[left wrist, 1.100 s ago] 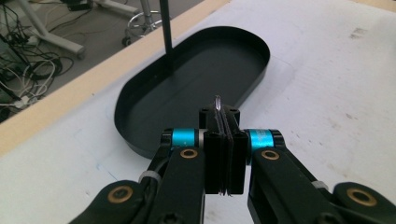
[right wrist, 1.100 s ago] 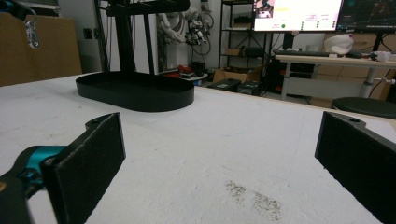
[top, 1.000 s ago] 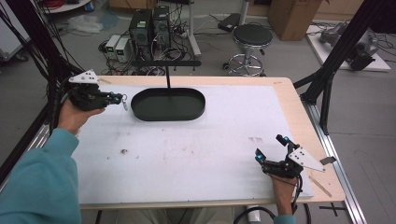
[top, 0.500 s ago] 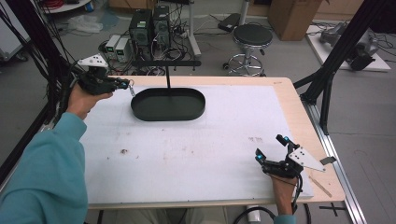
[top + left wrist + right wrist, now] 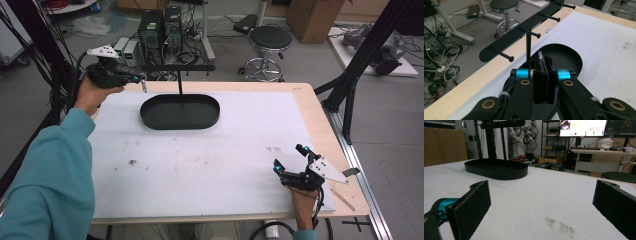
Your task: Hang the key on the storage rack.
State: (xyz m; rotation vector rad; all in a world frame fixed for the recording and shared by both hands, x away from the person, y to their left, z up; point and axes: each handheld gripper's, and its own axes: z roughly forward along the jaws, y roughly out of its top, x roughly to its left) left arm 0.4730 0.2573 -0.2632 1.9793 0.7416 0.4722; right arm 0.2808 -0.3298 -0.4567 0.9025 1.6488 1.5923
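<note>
Left gripper (image 5: 137,80): raised beyond the tray's (image 5: 150,119) left end, near the left tip of the rack's peg bar (image 5: 506,42); jaws clenched on a thin clear-edged item, a key (image 5: 541,58) or the like, standing upright between them.
Key: in the jaws, just short of the bar's pegs, above the tray's near rim.
Right gripper (image 5: 289,161): low on the bench (image 5: 210,165), well apart from the tray, toward the near right corner; jaws released, wide, nothing between.
</note>
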